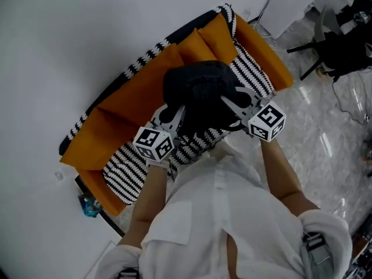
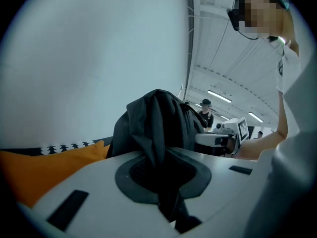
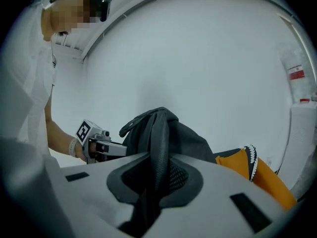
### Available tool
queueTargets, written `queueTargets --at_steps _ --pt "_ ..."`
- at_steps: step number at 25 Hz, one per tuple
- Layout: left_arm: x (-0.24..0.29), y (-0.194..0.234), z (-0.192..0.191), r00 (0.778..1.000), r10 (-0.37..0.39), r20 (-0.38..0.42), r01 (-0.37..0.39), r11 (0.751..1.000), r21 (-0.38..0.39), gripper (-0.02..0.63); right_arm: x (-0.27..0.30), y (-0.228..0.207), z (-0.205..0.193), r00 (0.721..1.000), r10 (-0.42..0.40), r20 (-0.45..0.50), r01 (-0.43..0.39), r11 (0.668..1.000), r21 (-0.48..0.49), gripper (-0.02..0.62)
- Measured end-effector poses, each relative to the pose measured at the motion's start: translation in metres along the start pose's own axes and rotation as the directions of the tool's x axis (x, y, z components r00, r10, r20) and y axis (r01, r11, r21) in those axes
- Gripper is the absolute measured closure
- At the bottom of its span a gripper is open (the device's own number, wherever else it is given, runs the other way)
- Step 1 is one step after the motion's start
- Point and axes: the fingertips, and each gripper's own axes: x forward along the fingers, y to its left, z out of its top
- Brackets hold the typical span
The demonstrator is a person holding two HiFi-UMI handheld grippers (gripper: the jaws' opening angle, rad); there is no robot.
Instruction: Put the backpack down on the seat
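Backpack held over the sofa seat, both claws clenched on it.
The orange sofa (image 1: 133, 100) carries a striped seat (image 1: 125, 176), and the black backpack (image 1: 200, 89) hangs over the seat's middle; whether its bottom touches the cushion I cannot tell. The left claw (image 1: 173, 116) pinches a fold of the bag's fabric, and the right claw (image 1: 233, 102) grips a strap. I judge the lowering step to be in hand: next the bag must settle steady on the seat before either claw lets go.

The left gripper (image 1: 173, 118) and right gripper (image 1: 233, 105) hold the black backpack (image 1: 200, 92) over the striped seat (image 1: 125, 176) of the orange sofa (image 1: 132, 100).
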Motion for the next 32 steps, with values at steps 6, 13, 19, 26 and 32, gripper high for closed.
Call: queueTargets --at_steps 6,13,19,26,32 --pt "0.038 0.041 -0.039 0.994 0.099 -0.042 -0.101 0.993 -0.060 0.554 0.036 -0.043 -0.044 0.995 0.041 -0.096 -0.038 0.999 0.035 0.546" --pt "0.066 0.080 -0.097 0.974 0.187 -0.128 -0.204 0.969 -0.138 0.554 0.070 -0.075 -0.108 0.973 0.067 -0.221 -0.048 0.995 0.091 0.546" --pt "0.077 0.105 -0.145 0.949 0.231 -0.214 -0.276 0.938 -0.209 0.554 0.094 -0.090 -0.160 0.941 0.087 -0.326 -0.043 0.989 0.138 0.545" --pt "0.081 0.126 -0.199 0.916 0.243 -0.320 -0.334 0.904 -0.268 0.551 0.113 -0.098 -0.220 0.879 0.085 -0.469 0.008 0.981 0.192 0.538" --pt "0.084 0.138 -0.209 0.913 0.227 -0.340 -0.334 0.894 -0.299 0.551 0.123 -0.101 -0.231 0.854 0.068 -0.516 0.038 0.981 0.192 0.538"
